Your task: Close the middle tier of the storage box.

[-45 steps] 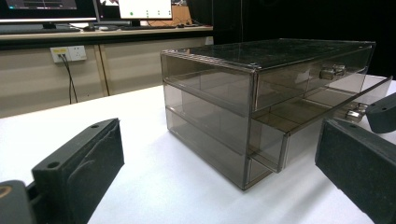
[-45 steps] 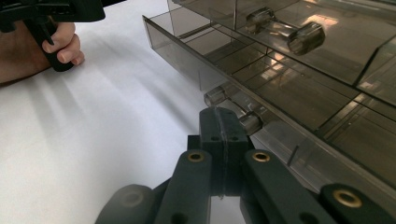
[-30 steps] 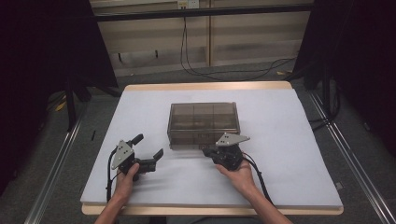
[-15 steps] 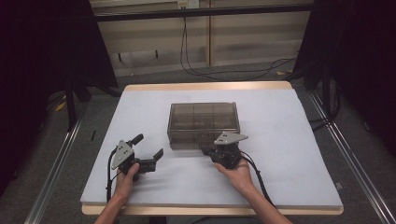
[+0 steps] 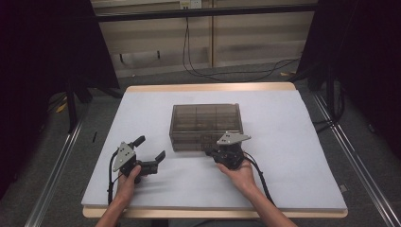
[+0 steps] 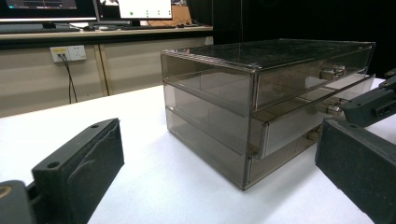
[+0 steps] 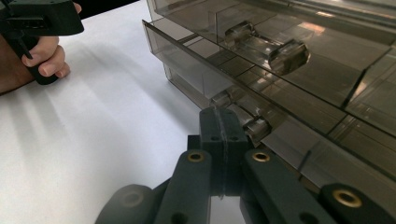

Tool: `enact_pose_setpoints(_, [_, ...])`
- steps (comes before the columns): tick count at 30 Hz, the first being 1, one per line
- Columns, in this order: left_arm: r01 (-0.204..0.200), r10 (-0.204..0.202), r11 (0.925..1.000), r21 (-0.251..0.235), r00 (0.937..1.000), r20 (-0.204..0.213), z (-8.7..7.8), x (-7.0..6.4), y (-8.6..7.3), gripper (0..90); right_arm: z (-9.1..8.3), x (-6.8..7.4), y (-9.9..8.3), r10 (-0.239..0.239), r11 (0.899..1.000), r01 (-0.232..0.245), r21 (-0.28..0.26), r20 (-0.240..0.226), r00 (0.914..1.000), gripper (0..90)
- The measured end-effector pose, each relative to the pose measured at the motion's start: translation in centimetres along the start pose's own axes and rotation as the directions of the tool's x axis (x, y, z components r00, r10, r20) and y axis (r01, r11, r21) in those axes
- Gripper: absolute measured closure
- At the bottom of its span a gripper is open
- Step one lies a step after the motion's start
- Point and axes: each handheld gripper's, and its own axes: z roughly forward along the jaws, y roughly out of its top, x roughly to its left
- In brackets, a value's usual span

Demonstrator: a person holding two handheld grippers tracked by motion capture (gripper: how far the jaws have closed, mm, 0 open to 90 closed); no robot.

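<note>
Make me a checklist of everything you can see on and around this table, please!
Surface: white rectangular tabletop with a wooden edge, bare apart from the items below.
Job's things: smoky clear plastic three-drawer box, upright near the middle; middle drawer pulled slightly out.
Clutter: nothing seen.
Grippers: left hand-held gripper, jaws wide apart, holding nothing, left of the box. Right hand-held gripper, jaws pressed together, by the middle drawer's clear handle; whether it touches cannot be told.
Cables: black cable trails from the right hand-held gripper; black wires lie on the floor behind.
Surroundings: beige wall panels, dark curtains, monitors on a desk.
</note>
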Motion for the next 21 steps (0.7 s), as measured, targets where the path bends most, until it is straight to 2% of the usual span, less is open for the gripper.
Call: enact_pose_setpoints(21, [0.000,0.000,1.0000,0.000,1.0000,0.002,0.00,0.02,0.00,1.1,0.36,-0.41,0.15,0.009,1.000,-0.009,-0.001,0.018,0.9998,90.0])
